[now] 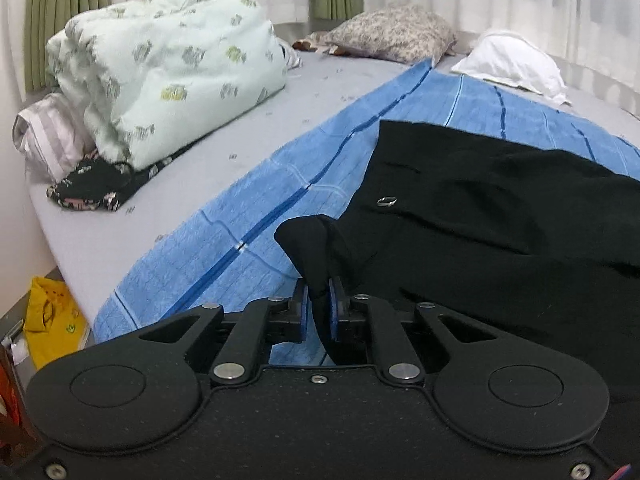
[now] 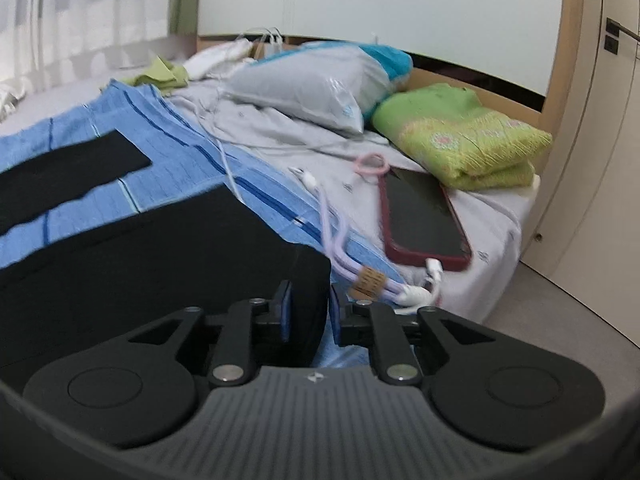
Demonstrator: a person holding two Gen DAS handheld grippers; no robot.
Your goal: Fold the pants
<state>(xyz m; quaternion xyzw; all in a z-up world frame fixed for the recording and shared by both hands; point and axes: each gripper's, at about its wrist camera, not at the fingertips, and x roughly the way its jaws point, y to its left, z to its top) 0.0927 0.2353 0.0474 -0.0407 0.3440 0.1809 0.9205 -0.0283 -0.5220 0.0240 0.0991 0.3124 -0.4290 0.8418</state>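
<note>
Lying across a blue striped blanket on the bed, the black pants are spread with their waist end near both grippers and a small metal fastener showing on the cloth. In the left wrist view, the left gripper has its jaws nearly together, pinching a bunched corner of the pants that stands up between the blue pads. In the right wrist view, the right gripper has its jaws partly apart; a fold of the pants sits between them, close against the left pad, with a gap to the right pad, so the pads do not press on it. Farther off in that view, the two legs stretch away to the left over the blanket. To the right of the pants on the grey sheet lie a phone in a red case and a pale purple cable with white plugs. A green folded cloth and a grey pillow sit at the far right. In the left view a pale patterned quilt is bundled at the far left, and a white pillow lies far off beside the curtains.
</note>
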